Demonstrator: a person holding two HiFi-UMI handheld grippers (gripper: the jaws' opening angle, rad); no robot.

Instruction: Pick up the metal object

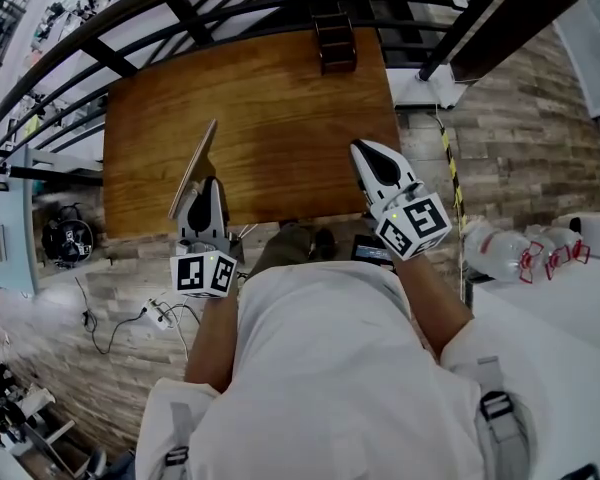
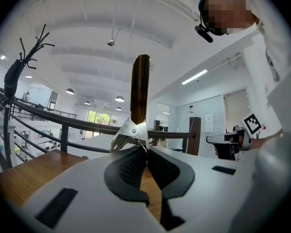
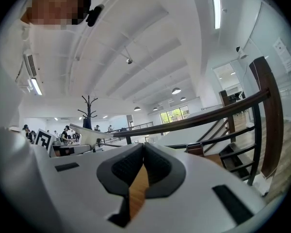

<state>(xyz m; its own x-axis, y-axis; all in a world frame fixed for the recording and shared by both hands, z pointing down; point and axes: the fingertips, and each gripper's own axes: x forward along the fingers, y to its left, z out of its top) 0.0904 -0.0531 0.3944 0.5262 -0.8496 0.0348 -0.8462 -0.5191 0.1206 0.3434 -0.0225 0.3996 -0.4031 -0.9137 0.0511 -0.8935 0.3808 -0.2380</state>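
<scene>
Head view: one brown wooden worktop (image 1: 280, 98) stands on a plank-patterned floor (image 1: 520, 118), with a dark railing (image 1: 180, 8) curving along its far edge. Two tools are counted, both at the near edge. The left tool (image 1: 208, 184) grips the single metal object (image 1: 194, 168), which rises from its tip, tilted, above the worktop's left part. The right tool (image 1: 366, 149) sits well apart on the right side and carries nothing. Left gripper view: the jaws are clamped on the object's thin metal blade, and its riveted triangular bracket sits just above the pads. One dark wooden handle (image 2: 140, 89) stands upright from the bracket. Behind it is a large white room with round ceiling lamps and one black coat stand (image 2: 19, 67). Right gripper view: the jaws are pressed together with nothing between them, and only worktop wood shows below the pads. The railing and the white ribbed ceiling (image 3: 150, 33) fill the background.
</scene>
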